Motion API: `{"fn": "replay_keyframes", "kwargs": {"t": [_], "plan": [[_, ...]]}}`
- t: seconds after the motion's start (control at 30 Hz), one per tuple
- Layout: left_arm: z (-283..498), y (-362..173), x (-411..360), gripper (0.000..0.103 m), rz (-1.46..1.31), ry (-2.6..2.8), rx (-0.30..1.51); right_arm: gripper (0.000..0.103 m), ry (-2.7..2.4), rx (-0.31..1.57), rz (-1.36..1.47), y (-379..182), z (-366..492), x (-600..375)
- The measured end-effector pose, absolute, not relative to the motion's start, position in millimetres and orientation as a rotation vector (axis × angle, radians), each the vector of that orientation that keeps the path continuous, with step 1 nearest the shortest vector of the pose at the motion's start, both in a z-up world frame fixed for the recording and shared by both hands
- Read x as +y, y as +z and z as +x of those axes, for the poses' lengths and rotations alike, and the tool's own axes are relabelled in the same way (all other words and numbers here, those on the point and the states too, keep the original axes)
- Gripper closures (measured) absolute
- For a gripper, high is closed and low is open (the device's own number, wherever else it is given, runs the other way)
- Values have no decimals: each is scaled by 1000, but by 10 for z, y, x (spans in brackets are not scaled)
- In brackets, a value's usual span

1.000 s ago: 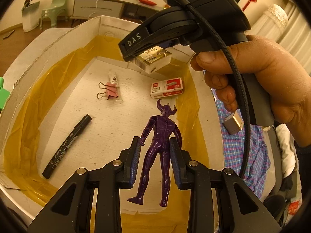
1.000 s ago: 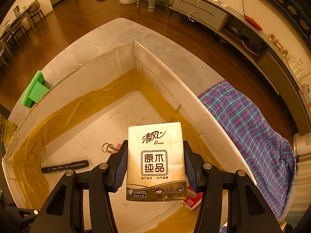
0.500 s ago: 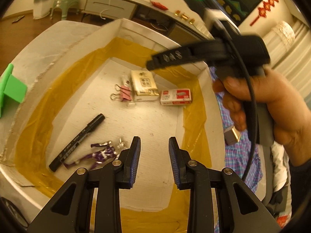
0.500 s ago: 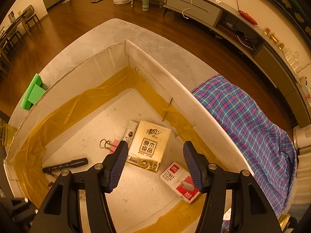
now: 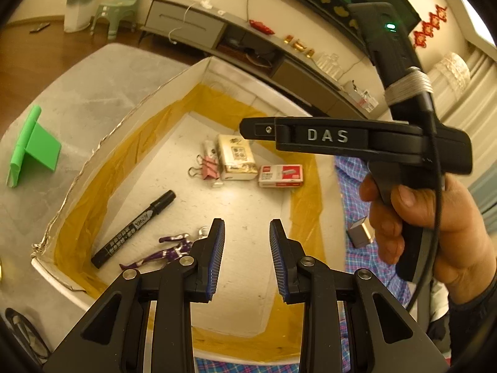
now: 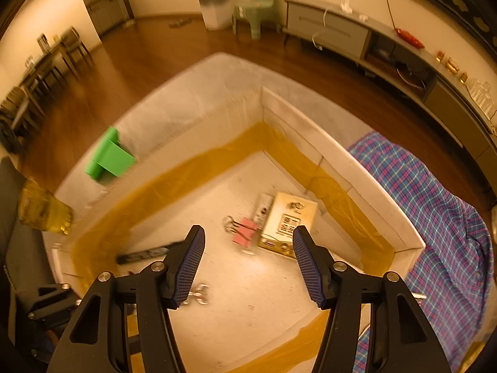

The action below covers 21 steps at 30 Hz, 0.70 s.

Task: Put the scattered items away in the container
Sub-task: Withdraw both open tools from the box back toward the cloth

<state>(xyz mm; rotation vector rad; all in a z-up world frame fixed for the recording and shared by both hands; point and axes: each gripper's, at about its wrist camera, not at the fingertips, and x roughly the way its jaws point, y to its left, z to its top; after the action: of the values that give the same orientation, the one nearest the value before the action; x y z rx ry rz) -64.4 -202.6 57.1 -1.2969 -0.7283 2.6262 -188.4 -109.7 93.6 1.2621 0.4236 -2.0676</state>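
Note:
A white box (image 5: 174, 80) with yellow tape along its inner walls holds a tissue pack (image 5: 236, 160), a pink binder clip (image 5: 206, 169), a red staple box (image 5: 281, 175), a black marker (image 5: 133, 228) and a purple figure (image 5: 164, 253). My left gripper (image 5: 247, 258) is open and empty above the box's near end, with the figure just left of it. My right gripper (image 6: 248, 265) is open and empty above the box; the tissue pack (image 6: 287, 225) and clip (image 6: 243, 230) lie below it. The box wall (image 6: 341, 168) shows in the right wrist view.
A green stand (image 5: 31, 152) sits on the grey table left of the box. A small silver block (image 5: 360, 233) lies on the plaid cloth (image 6: 441, 205) right of the box. A glass jar (image 6: 43, 209) stands at the table's left edge.
Both grippers let go: the tissue pack and the purple figure dropped into the box. Both grippers then rose and drew back, jaws open.

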Motion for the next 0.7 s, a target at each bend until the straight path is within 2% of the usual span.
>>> {"fn": "replay_keyframes", "kwargs": {"t": [0.4, 0.7], "plan": [[-493, 957, -1646, 73, -1104, 2626, -623, 43, -2103, 156, 902, 1643, -1225, -254], [-465, 1112, -1083, 69, -1034, 2525, -509, 43, -2165, -6, 735, 1908, -846, 775]]}}
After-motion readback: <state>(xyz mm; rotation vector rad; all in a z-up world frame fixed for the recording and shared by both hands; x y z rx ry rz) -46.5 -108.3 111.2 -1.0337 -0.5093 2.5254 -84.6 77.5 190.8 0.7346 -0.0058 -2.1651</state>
